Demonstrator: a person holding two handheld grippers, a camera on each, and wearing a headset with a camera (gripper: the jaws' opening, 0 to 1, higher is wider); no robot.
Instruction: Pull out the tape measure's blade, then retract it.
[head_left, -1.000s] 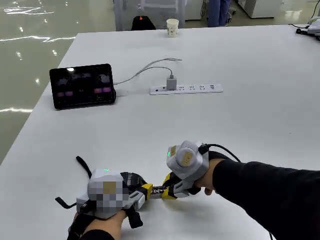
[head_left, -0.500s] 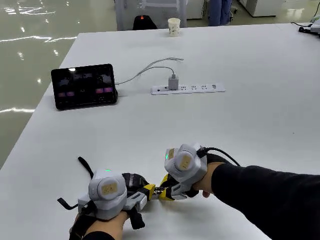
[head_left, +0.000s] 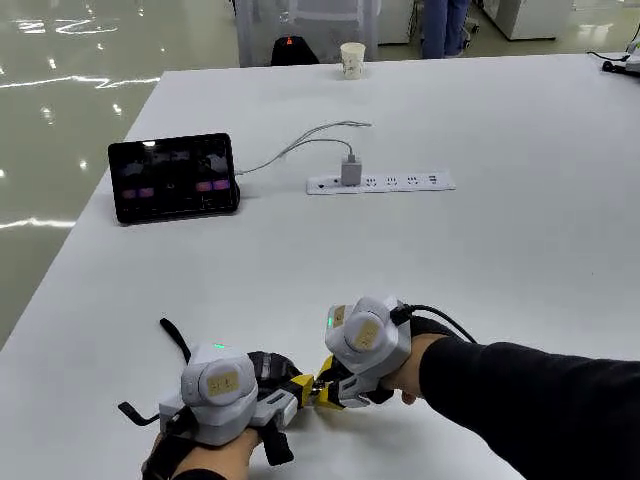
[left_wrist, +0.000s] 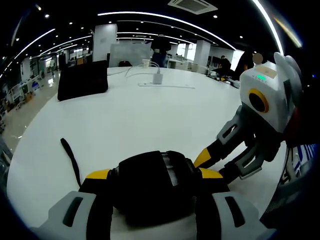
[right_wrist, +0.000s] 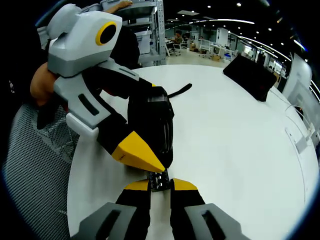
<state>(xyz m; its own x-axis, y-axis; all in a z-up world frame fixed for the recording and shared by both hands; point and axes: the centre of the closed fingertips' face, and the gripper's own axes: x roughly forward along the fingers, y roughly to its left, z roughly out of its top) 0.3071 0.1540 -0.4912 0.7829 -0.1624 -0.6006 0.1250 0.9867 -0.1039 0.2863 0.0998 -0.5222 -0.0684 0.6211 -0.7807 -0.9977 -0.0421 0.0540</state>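
The left gripper (left_wrist: 154, 175) is clenched on the black tape measure (left_wrist: 155, 195), which lies low at the near edge of the white table (head_left: 520, 250). Just to its right, the right gripper (right_wrist: 160, 187) is pinched shut on the blade's end hook (right_wrist: 159, 179), and hardly any blade looks drawn. To pull well, I judge that the left should hold the case firm and level while the right draws straight off to the right, in line with the case mouth, so the blade does not kink. The hold on the hook is small and could slip. Around it, the strap (head_left: 174, 336) trails off to the left, and a dark tablet (head_left: 173, 177) stands further back. A white cable (head_left: 300, 138) runs to a power strip (head_left: 400, 183), and a paper cup (head_left: 351, 57) sits at the far edge. All are well apart from the pull line. Only the right gripper's own cord (head_left: 445, 318) might drag.
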